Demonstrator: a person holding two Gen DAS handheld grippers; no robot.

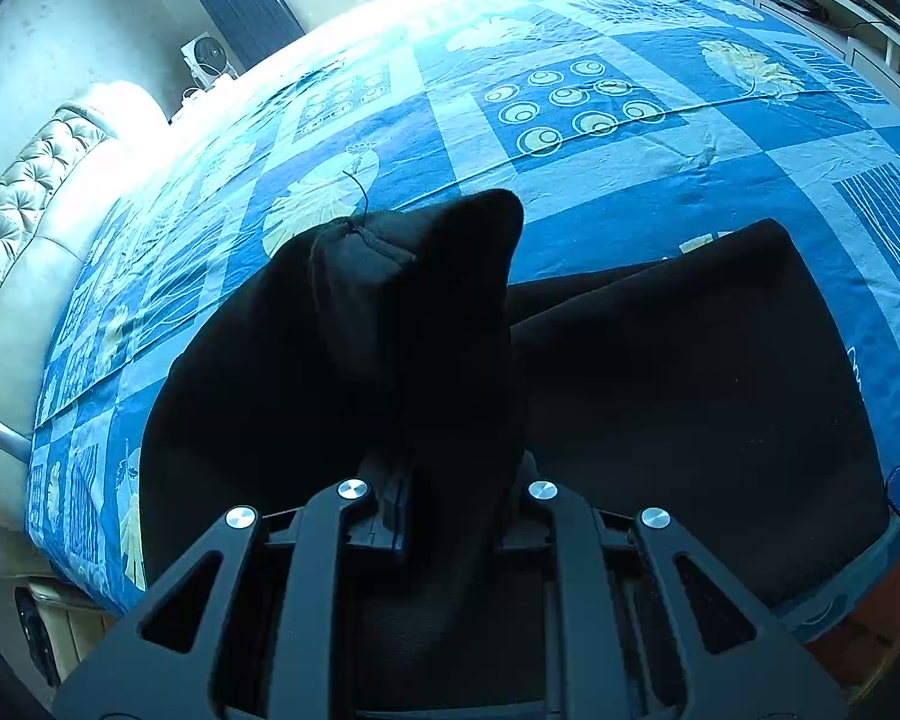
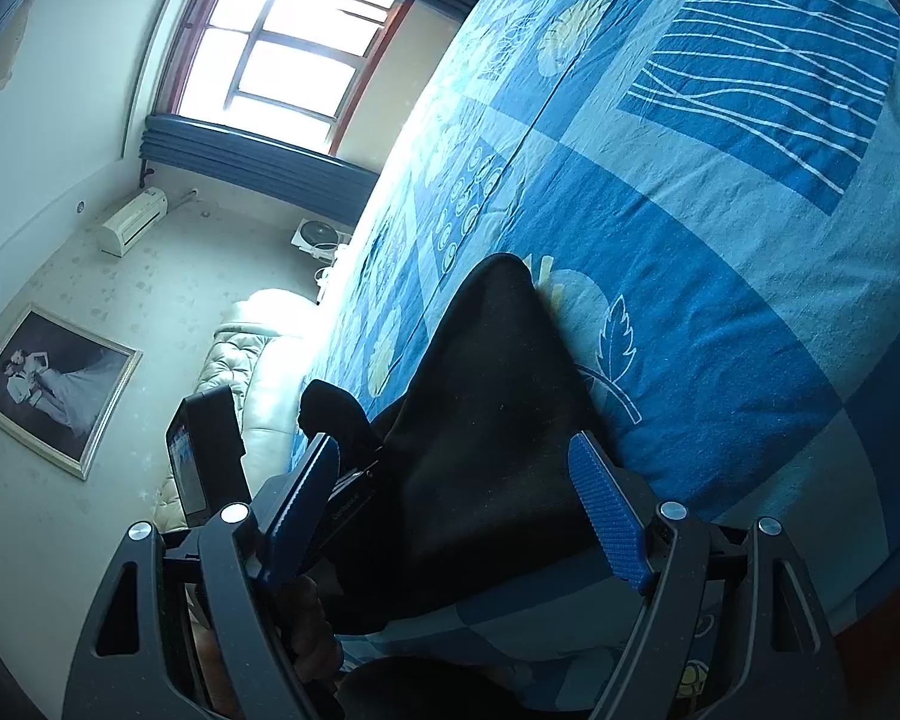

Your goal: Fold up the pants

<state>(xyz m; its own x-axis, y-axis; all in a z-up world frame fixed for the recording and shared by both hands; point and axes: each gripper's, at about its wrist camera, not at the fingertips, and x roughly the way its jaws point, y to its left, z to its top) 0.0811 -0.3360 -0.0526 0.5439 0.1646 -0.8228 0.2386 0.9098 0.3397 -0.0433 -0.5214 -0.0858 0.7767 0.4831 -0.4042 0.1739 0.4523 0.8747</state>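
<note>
**Left tongs pinch the black pants over the bed, right tongs spread wide**

The left tongs point steeply down toward the bed and are clenched on a bunched fold of the black pants. The gathered cloth rises in a peak just ahead of the fingers, with a seam and a loose thread at its top. The rest of the pants lies spread flat on the blue patterned bedsheet near the bed's edge, to the right of the peak.

The right tongs tilt only slightly downward and are rolled to the side, so the bed looks slanted in their view. Their blue pads stand wide apart, released; pants cloth lies between them, but the pads do not press on it.

A tufted headboard stands beyond the bed, and a window lights the room.
</note>
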